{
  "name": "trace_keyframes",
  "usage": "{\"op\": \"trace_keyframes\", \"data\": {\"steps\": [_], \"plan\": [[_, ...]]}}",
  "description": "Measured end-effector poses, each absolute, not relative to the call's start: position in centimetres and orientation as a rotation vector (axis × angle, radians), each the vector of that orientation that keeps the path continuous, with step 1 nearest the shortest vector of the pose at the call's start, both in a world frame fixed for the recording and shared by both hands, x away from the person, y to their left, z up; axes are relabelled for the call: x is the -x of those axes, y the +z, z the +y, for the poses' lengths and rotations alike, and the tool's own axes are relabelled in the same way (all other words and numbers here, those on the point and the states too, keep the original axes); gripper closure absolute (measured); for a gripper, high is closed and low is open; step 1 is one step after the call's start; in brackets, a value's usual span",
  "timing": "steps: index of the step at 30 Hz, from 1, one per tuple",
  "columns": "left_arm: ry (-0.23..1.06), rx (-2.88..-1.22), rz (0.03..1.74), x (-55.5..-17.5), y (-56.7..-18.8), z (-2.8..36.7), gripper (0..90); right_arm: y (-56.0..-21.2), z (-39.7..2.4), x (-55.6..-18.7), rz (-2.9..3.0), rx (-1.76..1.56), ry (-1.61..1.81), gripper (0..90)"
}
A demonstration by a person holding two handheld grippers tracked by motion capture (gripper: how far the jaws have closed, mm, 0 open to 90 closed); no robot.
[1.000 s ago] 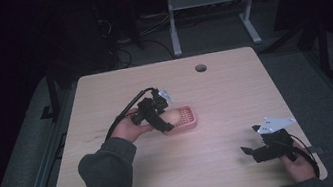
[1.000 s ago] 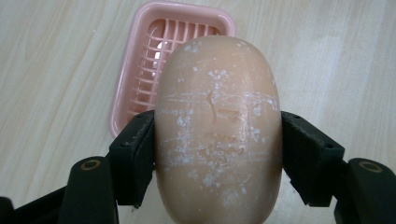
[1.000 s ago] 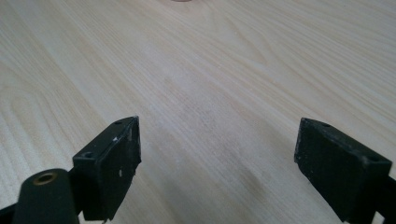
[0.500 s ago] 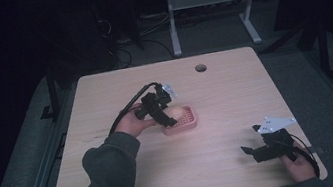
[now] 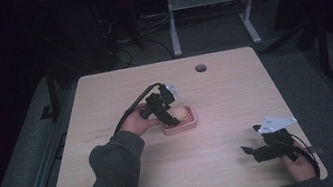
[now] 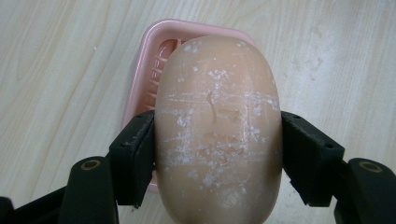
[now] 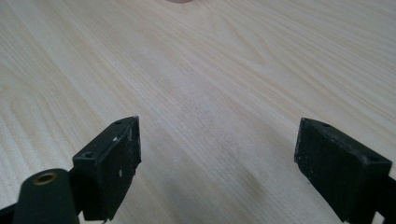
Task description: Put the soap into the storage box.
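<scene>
Jaws of the left gripper [image 6: 217, 154] are clamping a smooth, oval bar of peach-coloured soap [image 6: 218, 130] flecked with white scuffs, one black pad pressing on each of its long sides. In the left gripper view the soap is hanging directly above a pink rectangular plastic soap dish [image 6: 154, 60] with a ribbed inner floor, covering most of it so that the dish's far rim and one side wall are showing past the bar; whether the soap is touching the dish cannot be told. In the high view the left gripper [image 5: 163, 108] is sitting at the near-left edge of the soap dish [image 5: 185, 121], with the soap [image 5: 172, 115] showing pale between its jaws, and the person's left hand [image 5: 138, 124] and grey-green sleeve [image 5: 111, 173] are reaching in toward the dish from the near-left. The dish itself is resting on the light wooden tabletop [image 5: 229, 88], roughly at its middle, well on the near side of the round cable hole [image 5: 200, 68] that lies beyond the dish toward the far edge. The right gripper [image 5: 267, 148] is lying well apart from the dish, off to its near-right close to the tabletop's corner, with the right hand [image 5: 300, 166] behind it. In the right gripper view its jaws are standing wide apart with bare wood grain [image 7: 219, 93] between them, gripping nothing.
</scene>
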State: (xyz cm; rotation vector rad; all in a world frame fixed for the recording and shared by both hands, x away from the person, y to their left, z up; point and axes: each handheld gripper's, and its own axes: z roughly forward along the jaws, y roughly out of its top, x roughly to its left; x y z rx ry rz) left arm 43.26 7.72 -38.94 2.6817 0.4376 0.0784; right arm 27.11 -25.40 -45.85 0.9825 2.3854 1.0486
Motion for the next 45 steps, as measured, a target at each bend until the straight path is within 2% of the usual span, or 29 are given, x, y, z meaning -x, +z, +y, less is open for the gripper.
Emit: {"op": "trace_keyframes", "data": {"steps": [45], "plan": [[0.048,-2.706,0.448,-45.2,-41.7,7.2,32.4,-45.9,-25.6,-27.1,2.396,-0.993,1.044,14.1]]}}
